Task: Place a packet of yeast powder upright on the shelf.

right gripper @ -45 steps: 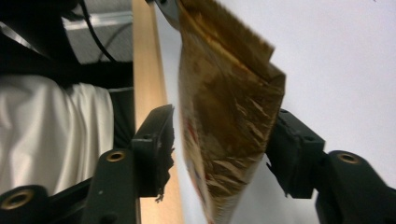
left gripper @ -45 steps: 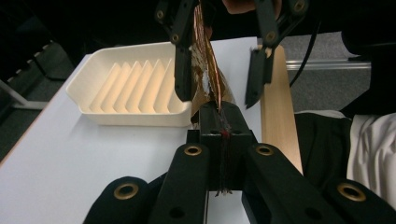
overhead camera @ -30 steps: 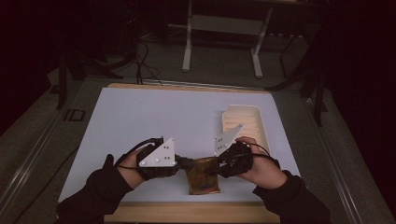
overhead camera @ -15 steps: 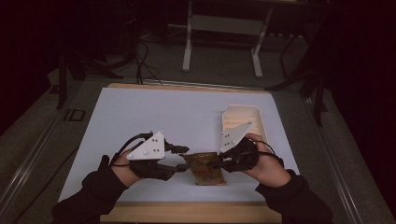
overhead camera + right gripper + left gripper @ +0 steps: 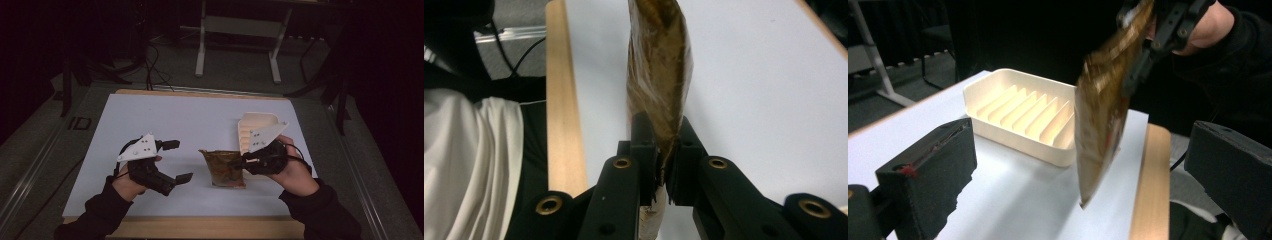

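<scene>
the right tool (image 5: 239, 161) pinches the limp, light brown crinkly plastic pouch (image 5: 225, 168) by its edge; the left tool (image 5: 179, 160) has just been opening, gaping wide and empty.

One brown pouch (image 5: 226, 169), one cream rack (image 5: 255, 128)

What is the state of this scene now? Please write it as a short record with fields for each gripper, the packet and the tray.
left gripper: jaws have just been opening, now wide apart, nothing between them
right gripper: shut on the brown packet's edge
brown packet: held up, hanging from the right gripper
white ribbed tray: on the table, beyond the packet
</scene>
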The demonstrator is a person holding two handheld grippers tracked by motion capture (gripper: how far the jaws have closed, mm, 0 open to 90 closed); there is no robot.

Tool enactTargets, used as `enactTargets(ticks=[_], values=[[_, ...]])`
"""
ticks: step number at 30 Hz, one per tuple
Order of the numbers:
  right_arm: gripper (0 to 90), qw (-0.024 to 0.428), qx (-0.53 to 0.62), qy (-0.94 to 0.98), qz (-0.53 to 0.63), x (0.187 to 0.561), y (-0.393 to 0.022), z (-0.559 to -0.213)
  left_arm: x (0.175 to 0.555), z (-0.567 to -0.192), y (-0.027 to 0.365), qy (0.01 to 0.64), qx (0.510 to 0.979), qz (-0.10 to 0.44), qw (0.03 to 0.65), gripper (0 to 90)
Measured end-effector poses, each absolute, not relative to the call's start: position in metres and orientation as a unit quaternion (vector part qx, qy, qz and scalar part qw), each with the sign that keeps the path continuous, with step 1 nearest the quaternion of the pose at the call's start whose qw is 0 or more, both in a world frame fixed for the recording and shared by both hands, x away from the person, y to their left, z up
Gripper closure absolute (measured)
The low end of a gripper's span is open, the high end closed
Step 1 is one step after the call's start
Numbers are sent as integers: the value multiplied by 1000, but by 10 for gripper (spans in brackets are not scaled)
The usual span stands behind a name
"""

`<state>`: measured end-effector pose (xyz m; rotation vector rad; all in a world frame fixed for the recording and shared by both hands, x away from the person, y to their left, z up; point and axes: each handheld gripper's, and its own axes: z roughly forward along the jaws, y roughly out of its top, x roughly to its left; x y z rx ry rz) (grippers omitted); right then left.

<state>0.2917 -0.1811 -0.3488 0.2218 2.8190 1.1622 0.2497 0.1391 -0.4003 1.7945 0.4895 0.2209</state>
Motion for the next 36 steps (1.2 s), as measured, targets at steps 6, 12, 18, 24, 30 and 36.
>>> enactTargets(ticks=[6, 12, 18, 24, 30, 36], values=[[851, 63, 79, 906, 412, 298, -193, -338, 241, -424, 151, 232, 768, 92, 590, 10], [858, 98, 92, 888, 440, 308, -208, -328, 238, -454, 162, 270, 756, 76, 592, 10], [867, 133, 125, 878, 443, 326, -227, -322, 237, -473, 167, 282, 752, 80, 590, 10], [873, 166, 153, 872, 434, 345, -248, -320, 240, -483, 167, 293, 750, 72, 589, 10], [876, 174, 167, 874, 422, 364, -262, -329, 241, -486, 167, 296, 748, 70, 590, 10], [879, 173, 175, 872, 423, 382, -268, -342, 241, -485, 169, 299, 744, 71, 593, 10]])
